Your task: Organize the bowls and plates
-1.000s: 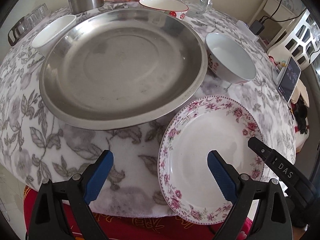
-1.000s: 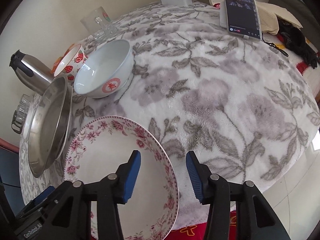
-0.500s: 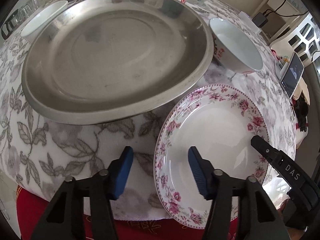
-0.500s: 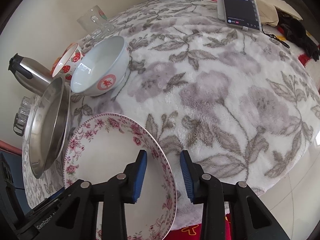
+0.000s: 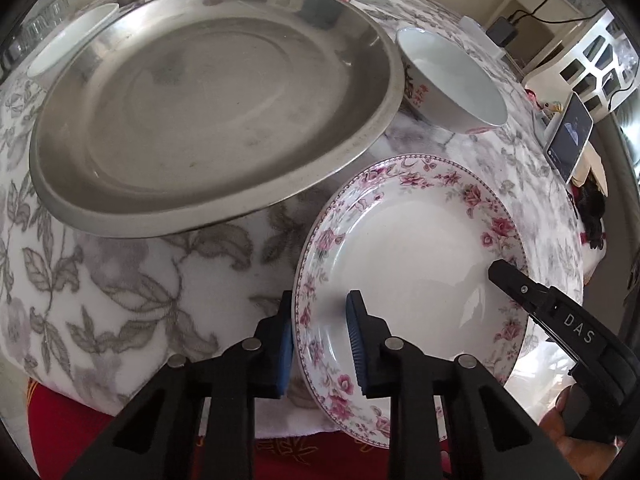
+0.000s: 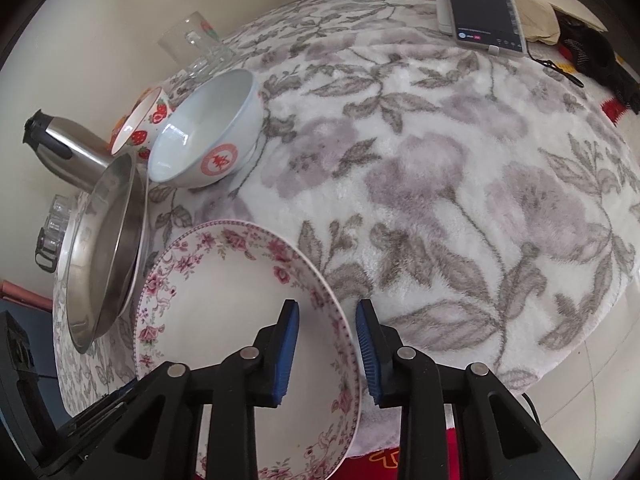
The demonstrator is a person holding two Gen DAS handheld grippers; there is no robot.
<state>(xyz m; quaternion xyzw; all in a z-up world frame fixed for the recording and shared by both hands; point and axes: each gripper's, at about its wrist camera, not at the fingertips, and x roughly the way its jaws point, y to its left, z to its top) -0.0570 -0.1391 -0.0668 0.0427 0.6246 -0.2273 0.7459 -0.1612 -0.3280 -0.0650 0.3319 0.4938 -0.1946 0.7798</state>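
The plate [image 5: 416,264] is white with a pink rose border and lies at the near edge of the worktop [image 6: 440,168], just beside the steel tray [image 5: 208,112]. The left gripper [image 5: 320,336] straddles its left rim and the right gripper [image 6: 326,344] its right rim, jaws just closing (whether the pads press yet is hard to tell). Only the right view shows the white bowl's [image 6: 208,132] red emblem whole.

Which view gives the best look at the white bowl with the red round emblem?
The right wrist view: the white bowl shows its whole rim, its inside and the red emblem on its side, unobstructed. In the left wrist view the same bowl sits behind the steel tray, its emblem mostly hidden.
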